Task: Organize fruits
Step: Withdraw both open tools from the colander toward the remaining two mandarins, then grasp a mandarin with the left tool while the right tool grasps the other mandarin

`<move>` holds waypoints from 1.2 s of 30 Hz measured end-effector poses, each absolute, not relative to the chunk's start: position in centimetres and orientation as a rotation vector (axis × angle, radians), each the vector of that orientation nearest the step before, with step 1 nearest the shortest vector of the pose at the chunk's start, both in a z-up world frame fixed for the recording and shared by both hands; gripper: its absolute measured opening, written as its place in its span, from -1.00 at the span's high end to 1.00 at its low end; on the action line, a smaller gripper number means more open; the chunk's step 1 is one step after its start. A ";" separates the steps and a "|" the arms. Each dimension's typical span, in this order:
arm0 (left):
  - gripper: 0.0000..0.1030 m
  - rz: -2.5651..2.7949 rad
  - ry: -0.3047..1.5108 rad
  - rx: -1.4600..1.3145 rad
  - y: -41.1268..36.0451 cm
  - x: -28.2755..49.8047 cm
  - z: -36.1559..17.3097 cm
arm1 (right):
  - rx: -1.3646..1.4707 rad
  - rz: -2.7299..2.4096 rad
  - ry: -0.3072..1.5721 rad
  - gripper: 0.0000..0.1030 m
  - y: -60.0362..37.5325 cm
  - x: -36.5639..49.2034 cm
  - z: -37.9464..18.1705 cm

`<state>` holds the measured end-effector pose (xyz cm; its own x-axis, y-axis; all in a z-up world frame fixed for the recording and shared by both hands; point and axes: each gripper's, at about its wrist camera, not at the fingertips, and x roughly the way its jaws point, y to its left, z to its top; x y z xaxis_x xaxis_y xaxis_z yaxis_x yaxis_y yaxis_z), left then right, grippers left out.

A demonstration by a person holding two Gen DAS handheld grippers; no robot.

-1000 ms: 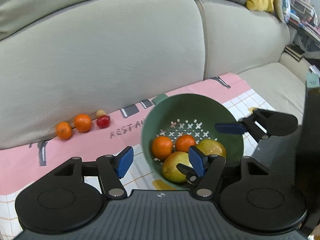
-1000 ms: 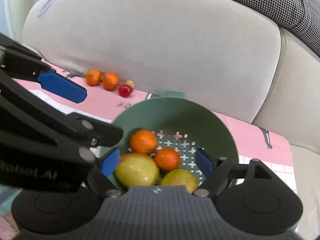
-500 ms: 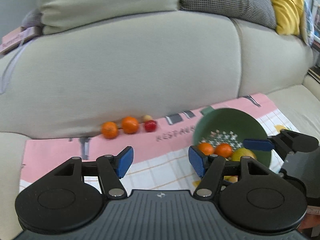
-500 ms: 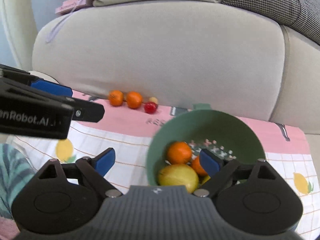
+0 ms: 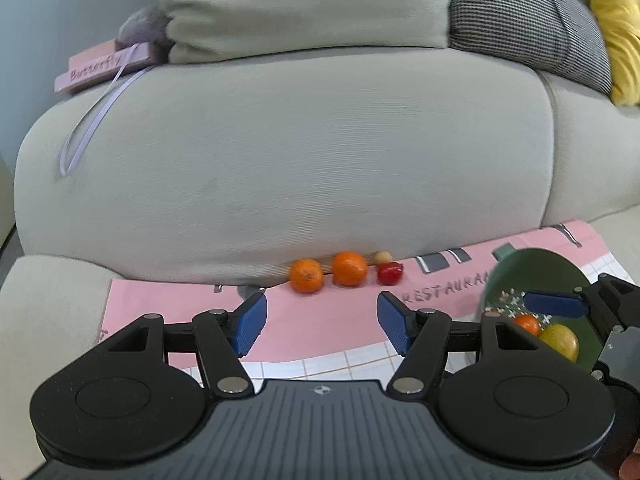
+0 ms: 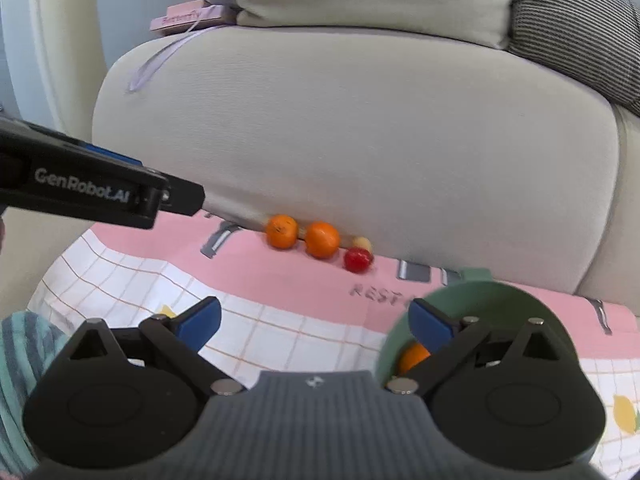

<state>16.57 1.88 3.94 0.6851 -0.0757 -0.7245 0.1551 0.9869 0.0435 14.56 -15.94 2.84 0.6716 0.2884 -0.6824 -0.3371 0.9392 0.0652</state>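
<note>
Two oranges (image 5: 306, 275) (image 5: 350, 268), a red fruit (image 5: 389, 273) and a small pale fruit (image 5: 383, 257) lie in a row on the pink cloth (image 5: 180, 300) against the sofa back. My left gripper (image 5: 322, 320) hovers just in front of them, open and empty. At the right stands the green colander (image 5: 536, 272) with an orange (image 5: 527, 322) and a yellow fruit (image 5: 560, 340) inside. My right gripper (image 6: 316, 320) is beside the colander (image 6: 480, 300); its jaws are opening, with nothing between them. The same row of fruit (image 6: 322, 239) lies ahead of it.
The grey sofa backrest (image 5: 300, 160) rises right behind the fruit. A pink box (image 5: 104, 66) marked "Butterfly" and cushions (image 5: 520, 20) sit on top of it. A person's striped sleeve (image 6: 20, 360) shows at lower left. The cloth's checked part (image 6: 280, 340) spreads toward me.
Both grippers pulled back from over the colander and swung left toward the loose fruit row. The right jaws widened. The colander now sits at the right of both views.
</note>
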 end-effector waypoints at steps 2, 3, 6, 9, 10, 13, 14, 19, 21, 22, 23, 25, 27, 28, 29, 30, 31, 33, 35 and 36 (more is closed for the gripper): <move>-0.44 -0.123 0.808 0.084 2.7 17.1 3.5 | -0.074 0.354 0.759 -0.88 -15.3 15.1 2.7; -0.44 -0.121 0.808 0.073 3.0 17.3 3.4 | -0.083 0.352 0.759 -0.89 -14.9 15.3 2.6; -0.44 -0.119 0.809 0.033 4.1 18.0 2.9 | -0.120 0.327 0.746 -0.92 -14.0 16.0 2.2; -0.44 -0.119 0.810 0.003 5.0 18.7 2.3 | -0.157 0.312 0.742 -0.92 -13.1 16.6 1.6; -0.44 -0.119 0.812 -0.003 5.3 19.0 2.0 | -0.149 0.321 0.749 -0.92 -12.9 16.9 1.3; -0.44 -0.114 0.826 -0.018 5.9 19.8 1.1 | -0.087 0.326 0.759 -0.92 -12.8 18.0 0.7; -0.44 -0.110 0.835 -0.028 6.2 20.1 0.7 | -0.067 0.320 0.763 -0.92 -12.8 18.3 0.5; -0.44 -0.089 0.884 -0.104 7.9 21.6 -1.4 | -0.011 0.287 0.810 -0.92 -12.5 20.6 -0.7; -0.44 -0.082 0.900 -0.128 8.4 22.2 -2.2 | -0.027 0.275 0.815 -0.92 -12.2 21.4 -1.2; -0.44 -0.081 0.906 -0.136 8.6 22.5 -2.6 | -0.041 0.273 0.813 -0.91 -12.0 21.7 -1.4; -0.44 -0.082 0.912 -0.145 8.8 22.8 -3.0 | -0.059 0.274 0.809 -0.86 -11.8 22.1 -1.6; -0.44 -0.083 0.917 -0.157 8.9 23.4 -3.6 | -0.104 0.292 0.811 -0.65 -11.3 22.9 -2.2; -0.43 -0.093 0.916 -0.171 9.1 24.1 -4.1 | -0.139 0.314 0.822 -0.49 -10.9 23.9 -2.8; -0.43 -0.102 0.912 -0.179 9.1 24.4 -4.4 | -0.149 0.322 0.825 -0.38 -10.8 24.3 -3.0; -0.42 -0.113 0.908 -0.187 9.1 24.8 -4.6 | -0.158 0.330 0.826 -0.29 -10.7 24.7 -3.3; -0.42 -0.125 0.906 -0.195 9.1 25.1 -4.9 | -0.169 0.337 0.826 -0.25 -10.6 25.1 -3.5; -0.42 -0.136 0.903 -0.204 9.1 25.5 -5.1 | -0.184 0.345 0.826 -0.16 -10.3 25.5 -3.8; -0.42 -0.149 0.903 -0.216 8.9 26.3 -5.7 | -0.210 0.353 0.822 -0.03 -10.1 26.3 -4.2; -0.37 -0.149 0.907 -0.223 8.8 27.2 -6.2 | -0.220 0.359 0.821 0.03 -9.9 27.2 -4.7; -0.35 -0.150 0.911 -0.228 8.8 27.5 -6.5 | -0.221 0.360 0.822 0.05 -9.9 27.6 -5.0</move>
